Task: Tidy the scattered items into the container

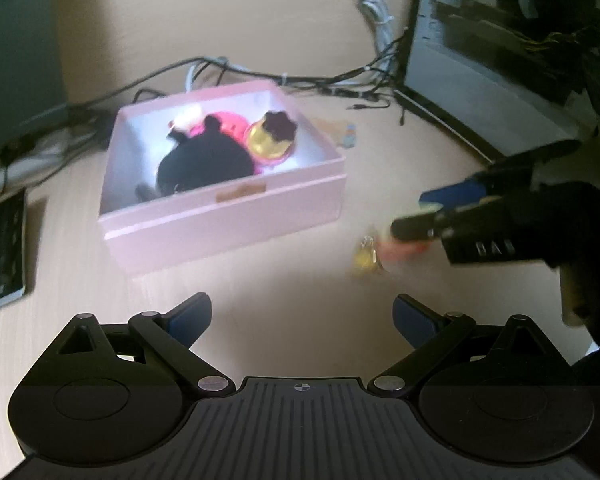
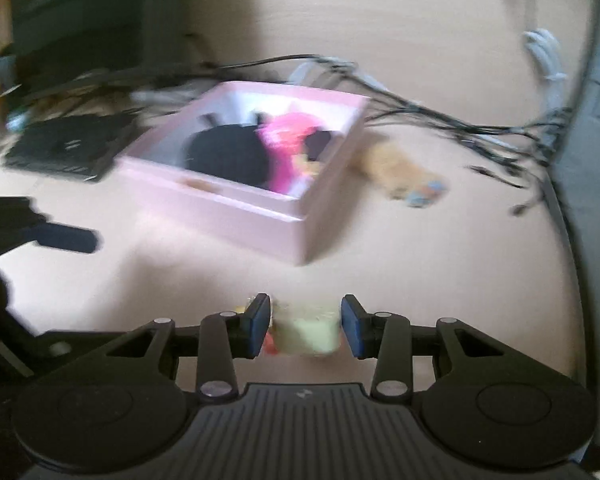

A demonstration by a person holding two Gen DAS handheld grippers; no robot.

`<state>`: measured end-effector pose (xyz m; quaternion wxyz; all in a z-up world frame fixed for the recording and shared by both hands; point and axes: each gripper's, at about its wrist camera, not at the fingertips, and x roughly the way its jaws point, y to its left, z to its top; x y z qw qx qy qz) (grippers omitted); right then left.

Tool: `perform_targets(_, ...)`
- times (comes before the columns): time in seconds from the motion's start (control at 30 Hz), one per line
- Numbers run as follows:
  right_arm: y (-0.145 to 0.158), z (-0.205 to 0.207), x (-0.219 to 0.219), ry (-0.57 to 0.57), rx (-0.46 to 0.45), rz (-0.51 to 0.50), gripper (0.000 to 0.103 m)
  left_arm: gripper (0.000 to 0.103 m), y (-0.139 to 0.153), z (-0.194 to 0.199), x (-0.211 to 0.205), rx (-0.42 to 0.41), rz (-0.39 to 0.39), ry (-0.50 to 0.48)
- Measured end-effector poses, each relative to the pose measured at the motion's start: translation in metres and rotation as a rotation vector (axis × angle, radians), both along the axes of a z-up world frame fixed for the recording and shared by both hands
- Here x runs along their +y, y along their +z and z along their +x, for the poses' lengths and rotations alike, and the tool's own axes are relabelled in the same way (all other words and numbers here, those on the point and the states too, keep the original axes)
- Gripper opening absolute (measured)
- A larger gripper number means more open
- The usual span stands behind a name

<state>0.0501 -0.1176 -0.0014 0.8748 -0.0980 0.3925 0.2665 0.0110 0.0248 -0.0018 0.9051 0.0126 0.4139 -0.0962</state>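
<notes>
A pink box (image 1: 228, 216) stands on the desk and holds a black plush (image 1: 204, 164), a pink item (image 1: 232, 122) and a gold item (image 1: 270, 138). It also shows in the right wrist view (image 2: 236, 208). My left gripper (image 1: 302, 318) is open and empty, in front of the box. My right gripper (image 2: 305, 330) is shut on a pale yellow toy (image 2: 306, 332), right of the box's front. In the left wrist view the right gripper (image 1: 424, 210) holds the toy (image 1: 384, 250) above the desk. A tan plush toy (image 2: 400, 172) lies on the desk behind the box's right side.
A tangle of cables (image 1: 260, 76) runs behind the box. A keyboard (image 1: 0, 256) lies at the left. A computer case (image 1: 500, 52) stands at the back right. A dark device (image 2: 68, 148) sits left of the box.
</notes>
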Motion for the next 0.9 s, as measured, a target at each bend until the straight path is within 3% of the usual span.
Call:
perform_targets(0.17, 0.024, 0.0, -0.009, 0.052, -0.074, 0.095, 0.061, 0.1, 0.001, -0.01, 0.009, 0.014, 0.008, 0.093)
perform_targets(0.3, 0.024, 0.048, -0.021, -0.068, -0.121, 0.122, 0.061, 0.1, 0.005, -0.014, 0.016, 0.011, 0.017, 0.17)
perform_targets(0.33, 0.019, 0.066, -0.022, -0.107, -0.129, 0.114, 0.06, 0.1, 0.007, -0.015, 0.017, 0.008, 0.019, 0.188)
perform_targets(0.47, -0.013, 0.141, -0.017, -0.279, -0.118, 0.042, 0.033, 0.1, 0.014, -0.017, 0.018, -0.008, 0.028, 0.242)
perform_targets(0.57, -0.025, 0.173, -0.011, -0.312, -0.096, 0.041, 0.033, 0.101, 0.019, -0.019, 0.017, -0.014, 0.029, 0.269)
perform_targets(0.7, -0.039, 0.179, -0.001, -0.278, -0.115, -0.079, 0.033, 0.101, 0.019, -0.023, 0.014, -0.011, 0.03, 0.285)
perform_targets(0.9, -0.04, 0.121, -0.015, -0.203, -0.189, -0.168, 0.033, 0.101, 0.016, -0.027, 0.009, -0.002, 0.019, 0.266)
